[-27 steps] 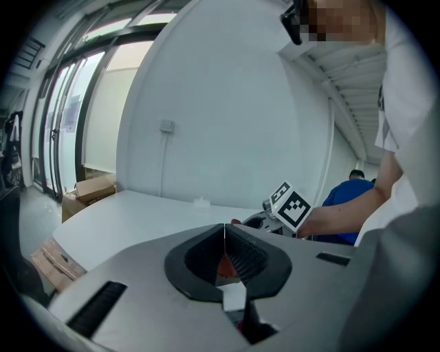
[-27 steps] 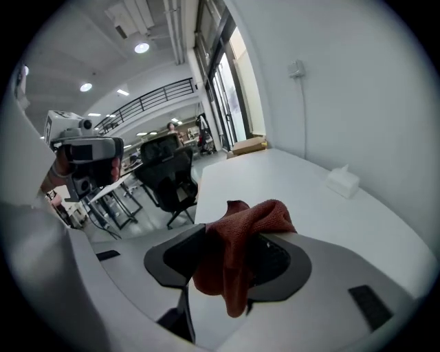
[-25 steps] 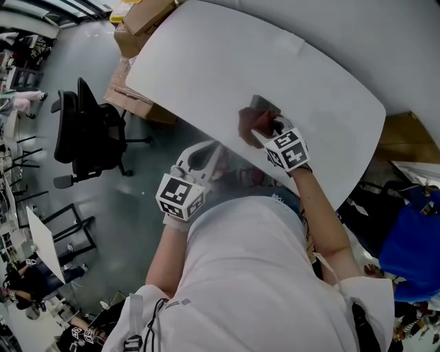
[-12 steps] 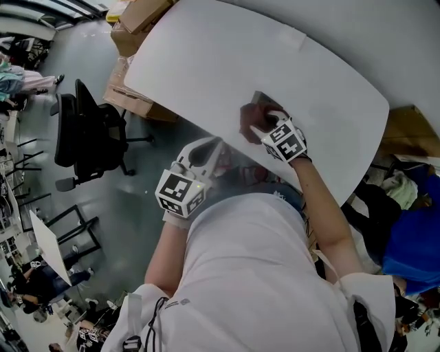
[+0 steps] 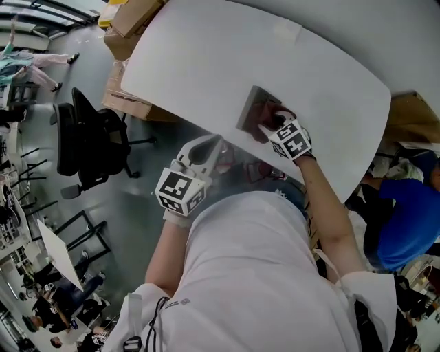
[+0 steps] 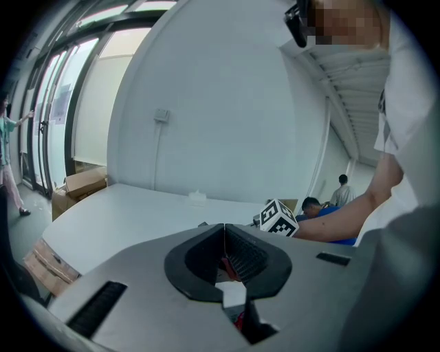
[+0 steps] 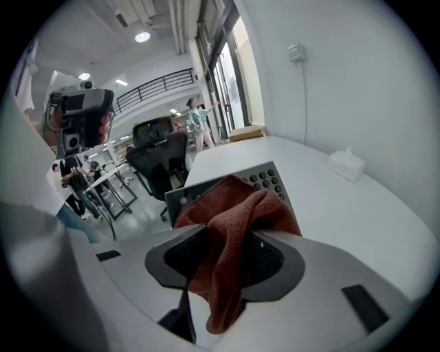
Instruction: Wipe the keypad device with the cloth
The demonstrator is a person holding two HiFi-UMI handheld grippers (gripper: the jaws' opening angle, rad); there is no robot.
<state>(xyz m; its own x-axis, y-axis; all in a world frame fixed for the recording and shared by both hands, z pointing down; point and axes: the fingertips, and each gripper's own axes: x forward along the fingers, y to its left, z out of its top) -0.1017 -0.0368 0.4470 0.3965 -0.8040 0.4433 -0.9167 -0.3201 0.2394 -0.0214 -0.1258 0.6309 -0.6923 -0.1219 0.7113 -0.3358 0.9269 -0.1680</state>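
The grey keypad device [image 5: 249,108] lies on the white table [image 5: 206,55] near its front edge. A red-brown cloth [image 5: 267,118] rests on the device's near right part, and my right gripper [image 5: 269,126] is shut on it. In the right gripper view the cloth [image 7: 230,213] bunches between the jaws and drapes over the keypad device [image 7: 269,180], whose round keys show beyond it. My left gripper [image 5: 205,150] hangs off the table's front edge by my body. It [image 6: 224,242] is shut with nothing in it.
A small white box [image 7: 346,164] sits further along the table. Cardboard boxes [image 5: 130,20] stand at the table's far left end. A black office chair [image 5: 86,137] is on the floor to the left. A person in blue [image 5: 405,206] is at the right.
My right gripper has dragged the cloth across the device toward its right side, so more of the device's left part shows. The left gripper has stayed put.
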